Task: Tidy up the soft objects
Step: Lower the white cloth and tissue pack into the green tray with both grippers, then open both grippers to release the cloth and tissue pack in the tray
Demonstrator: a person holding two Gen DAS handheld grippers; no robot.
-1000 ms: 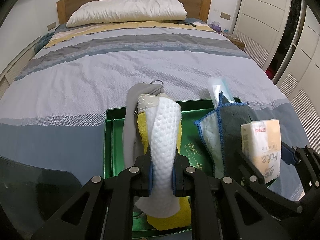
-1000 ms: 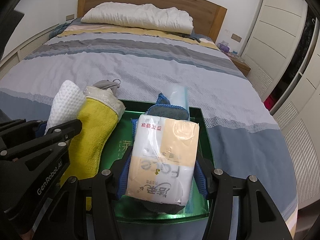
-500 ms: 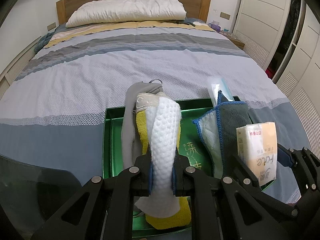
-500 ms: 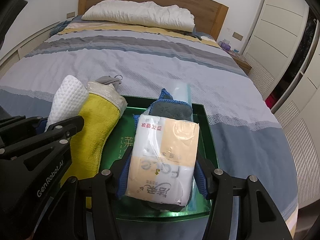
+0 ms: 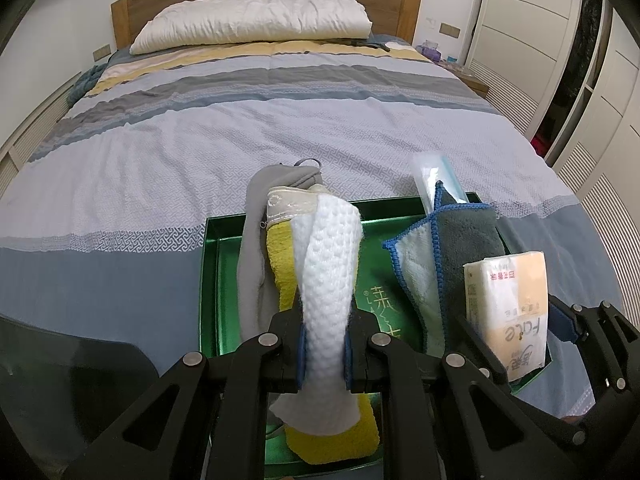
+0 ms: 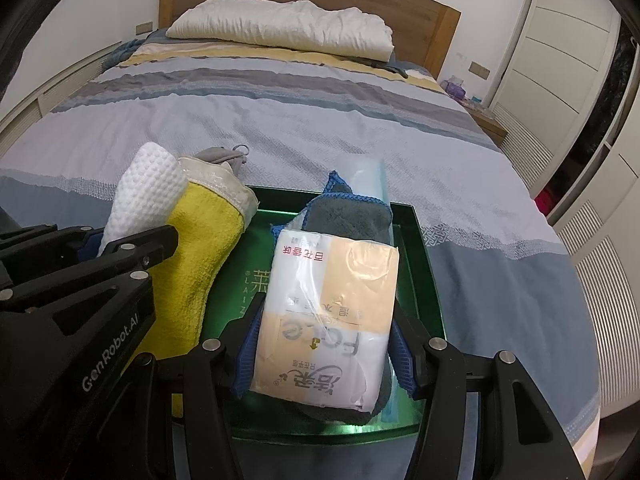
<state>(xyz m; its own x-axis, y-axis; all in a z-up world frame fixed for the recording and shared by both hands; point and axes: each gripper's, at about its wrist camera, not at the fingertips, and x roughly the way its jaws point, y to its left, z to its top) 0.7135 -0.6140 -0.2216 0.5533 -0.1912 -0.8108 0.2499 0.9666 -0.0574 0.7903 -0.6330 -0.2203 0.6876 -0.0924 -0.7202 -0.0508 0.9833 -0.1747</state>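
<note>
**Soft objects gathered over the tray, none released yet**

Soft objects are all at the green tray (image 5: pixel 208 280), which lies on the striped bedspread (image 5: pixel 200 152) near the foot of the bed, but you have let go of none of them. Your left gripper (image 5: pixel 324 354) is clamped tight on a white waffle cloth (image 5: pixel 332 264); a yellow towel (image 6: pixel 200 248) with a pale band and a grey cloth (image 5: pixel 256 248) stand up just behind it over the tray's left half. Whether those two are pinched along with the white one or only lean against it, the view does not settle.

Your right gripper (image 6: pixel 324 354) is closed on a tissue pack (image 6: pixel 332 312), its blue pads pressed against both sides. Beneath the pack sits a dark grey cloth with blue edging (image 6: pixel 348 216), and a clear plastic sleeve (image 6: pixel 372 176) pokes past the tray's far rim. From the left wrist view that pile fills the tray's right half.

By my reading, gathering is done and placing is what remains: both bundles are over the tray and in reach of its floor. Left to do: lower the white cloth bundle flat on the left, set the tissue pack on or beside the grey cloth, and open both grippers. The sleeve overhanging the rim may want tucking in too.
</note>
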